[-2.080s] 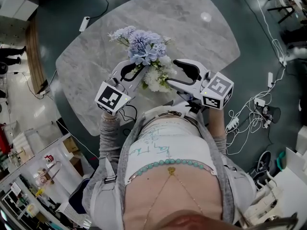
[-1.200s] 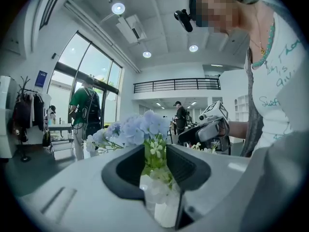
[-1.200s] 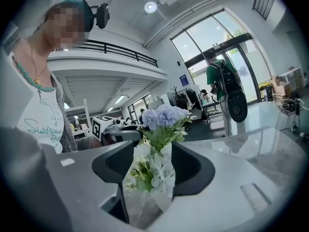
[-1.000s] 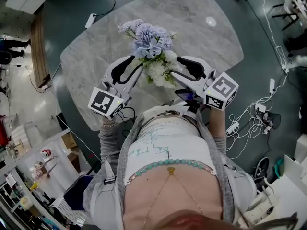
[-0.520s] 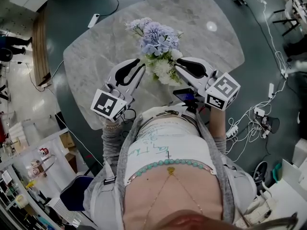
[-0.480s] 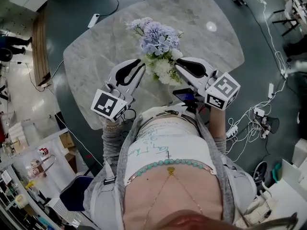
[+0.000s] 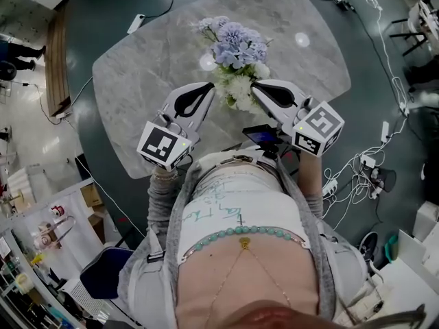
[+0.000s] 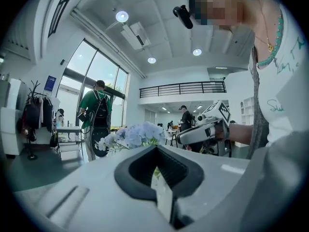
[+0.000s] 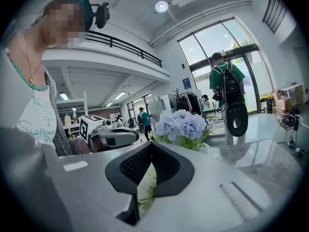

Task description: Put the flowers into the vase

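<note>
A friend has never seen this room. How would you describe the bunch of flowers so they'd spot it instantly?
Find the big rounded grey marble table on the dark floor. Near its middle rises the bunch of flowers: pale blue blooms on top, white blooms and green leaves lower down. It is the only soft, colourful thing against that grey stone.

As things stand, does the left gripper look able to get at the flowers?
Probably yes: the left gripper sits right beside the flowers, nothing between them. Its jaws are together, so they would need to open first.
</note>
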Demonstrator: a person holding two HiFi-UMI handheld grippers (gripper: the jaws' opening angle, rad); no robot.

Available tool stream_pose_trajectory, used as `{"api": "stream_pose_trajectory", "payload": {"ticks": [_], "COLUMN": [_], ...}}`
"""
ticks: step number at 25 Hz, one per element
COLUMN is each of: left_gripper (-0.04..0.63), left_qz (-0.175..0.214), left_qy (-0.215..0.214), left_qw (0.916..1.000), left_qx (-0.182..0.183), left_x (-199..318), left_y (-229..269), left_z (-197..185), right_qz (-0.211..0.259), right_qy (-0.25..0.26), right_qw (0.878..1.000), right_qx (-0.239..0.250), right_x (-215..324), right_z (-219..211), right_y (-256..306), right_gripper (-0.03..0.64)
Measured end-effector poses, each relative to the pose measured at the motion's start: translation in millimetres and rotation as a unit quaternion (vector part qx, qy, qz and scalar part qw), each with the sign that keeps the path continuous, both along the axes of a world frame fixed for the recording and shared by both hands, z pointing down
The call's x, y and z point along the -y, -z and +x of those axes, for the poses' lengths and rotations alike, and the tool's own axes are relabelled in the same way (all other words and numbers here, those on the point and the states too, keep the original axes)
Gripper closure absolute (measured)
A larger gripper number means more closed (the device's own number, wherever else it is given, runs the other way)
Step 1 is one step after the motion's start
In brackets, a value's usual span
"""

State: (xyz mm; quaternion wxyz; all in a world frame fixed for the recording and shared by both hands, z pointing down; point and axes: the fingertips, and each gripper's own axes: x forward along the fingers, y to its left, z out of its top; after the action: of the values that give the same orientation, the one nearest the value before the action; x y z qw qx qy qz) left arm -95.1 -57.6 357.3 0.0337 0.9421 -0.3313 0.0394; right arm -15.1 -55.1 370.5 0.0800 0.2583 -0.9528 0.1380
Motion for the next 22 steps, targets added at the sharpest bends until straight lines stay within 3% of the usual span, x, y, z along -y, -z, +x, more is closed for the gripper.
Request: {"api": "stream_pose_trajectory", "payload": {"ticks": [22], "left_gripper": [0.594], "left_qz": [-0.057], "left_qy": [-0.02], "left_qw": [0.9981], "left_qx": [-0.009], "left_x": [-18.6], "left_y": [-13.1], "left_z": [13.1], "right_qz": [-0.005], "right_qy": [-0.03], "right_qw": [1.0], "right_qx": [0.006], "right_x": [-17.6], "right_z": [1.6], "right_y": [-2.1], "right_gripper": [0.592]}}
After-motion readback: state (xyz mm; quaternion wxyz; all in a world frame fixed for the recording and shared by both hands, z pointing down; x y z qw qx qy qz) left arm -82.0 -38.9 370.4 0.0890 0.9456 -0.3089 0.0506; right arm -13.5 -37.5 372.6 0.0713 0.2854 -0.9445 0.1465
